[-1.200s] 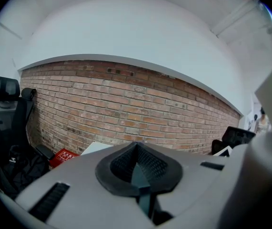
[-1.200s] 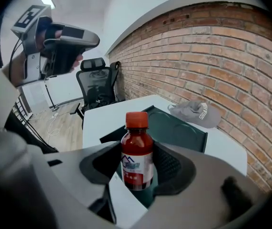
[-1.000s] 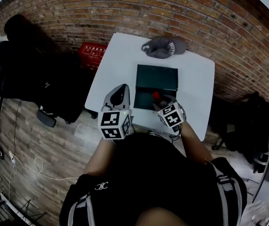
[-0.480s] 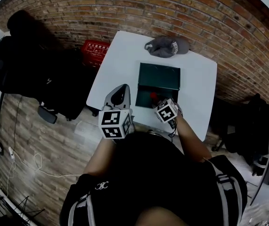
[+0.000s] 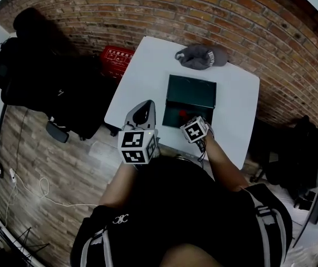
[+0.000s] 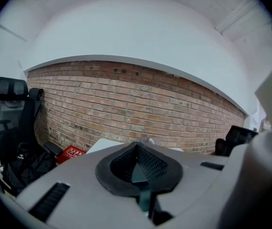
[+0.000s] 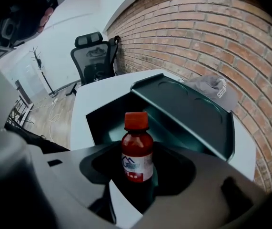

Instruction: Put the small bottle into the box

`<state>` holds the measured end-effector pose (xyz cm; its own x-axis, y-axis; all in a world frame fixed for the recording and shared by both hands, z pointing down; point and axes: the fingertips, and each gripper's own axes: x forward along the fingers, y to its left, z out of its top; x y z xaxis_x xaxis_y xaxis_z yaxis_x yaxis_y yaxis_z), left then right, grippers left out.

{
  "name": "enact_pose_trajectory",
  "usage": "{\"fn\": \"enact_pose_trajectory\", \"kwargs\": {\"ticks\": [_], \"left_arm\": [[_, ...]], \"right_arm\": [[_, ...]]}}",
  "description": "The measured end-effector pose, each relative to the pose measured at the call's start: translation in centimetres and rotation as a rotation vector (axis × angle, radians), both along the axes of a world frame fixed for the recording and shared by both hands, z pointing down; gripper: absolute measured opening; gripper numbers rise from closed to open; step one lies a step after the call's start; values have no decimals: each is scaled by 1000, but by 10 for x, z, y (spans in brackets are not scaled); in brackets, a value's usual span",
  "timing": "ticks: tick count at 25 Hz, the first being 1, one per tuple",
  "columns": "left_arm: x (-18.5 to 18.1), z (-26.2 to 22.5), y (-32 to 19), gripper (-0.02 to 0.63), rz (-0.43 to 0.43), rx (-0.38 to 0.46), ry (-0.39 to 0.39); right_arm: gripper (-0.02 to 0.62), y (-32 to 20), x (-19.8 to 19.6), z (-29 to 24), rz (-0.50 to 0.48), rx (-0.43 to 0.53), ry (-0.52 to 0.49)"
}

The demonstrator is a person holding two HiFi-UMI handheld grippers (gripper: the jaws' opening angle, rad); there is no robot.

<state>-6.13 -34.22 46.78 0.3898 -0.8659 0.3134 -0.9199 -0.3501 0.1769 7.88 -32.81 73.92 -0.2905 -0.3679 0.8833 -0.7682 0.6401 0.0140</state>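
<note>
A small brown bottle point(image 7: 137, 152) with a red cap and white label stands upright between the jaws of my right gripper point(image 7: 138, 175), which is shut on it. The bottle's red cap point(image 5: 182, 114) hangs over the near edge of the dark green box point(image 5: 189, 102), whose lid point(image 7: 193, 111) is tipped open at the far side. In the head view the right gripper point(image 5: 187, 121) sits at the box's front right. My left gripper point(image 5: 144, 110) is held near the table's front left edge, jaws together, holding nothing. It points at the brick wall in the left gripper view point(image 6: 136, 163).
The white table point(image 5: 147, 71) stands against a brick wall. A grey cap point(image 5: 200, 56) lies at the table's far edge behind the box. A red crate point(image 5: 117, 57) is on the floor to the left, beside black office chairs point(image 5: 42, 77).
My right gripper has carried the bottle forward and a little left, from the table's front toward the open box. The left gripper has hardly moved.
</note>
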Motion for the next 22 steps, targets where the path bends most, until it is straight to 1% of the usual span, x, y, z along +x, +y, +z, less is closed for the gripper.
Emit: {"fn": "enact_pose_trajectory", "kwargs": {"ticks": [5,8,13,20,21,22], "left_arm": [[-6,0,-1,12,-8,0,-1],[-4,-1,0,12,-1,0,-1],[0,-1,0,12,18,-2,0],[9,0,0,12,48,-2,0],[9,0,0,12,50,-2,1],[10,0,-1,12,52,-2,1]], "right_arm": [[224,-1,-1,3,22,-21,3],[223,-4,0,-1,43,-27,-10],[224,-1,0,-13,46,-26,-38],[224,0,1,-30,87,10,-103],[222,-1,2,-35,97,31,-114],[196,-5,3,-44,115,79,-129]]}}
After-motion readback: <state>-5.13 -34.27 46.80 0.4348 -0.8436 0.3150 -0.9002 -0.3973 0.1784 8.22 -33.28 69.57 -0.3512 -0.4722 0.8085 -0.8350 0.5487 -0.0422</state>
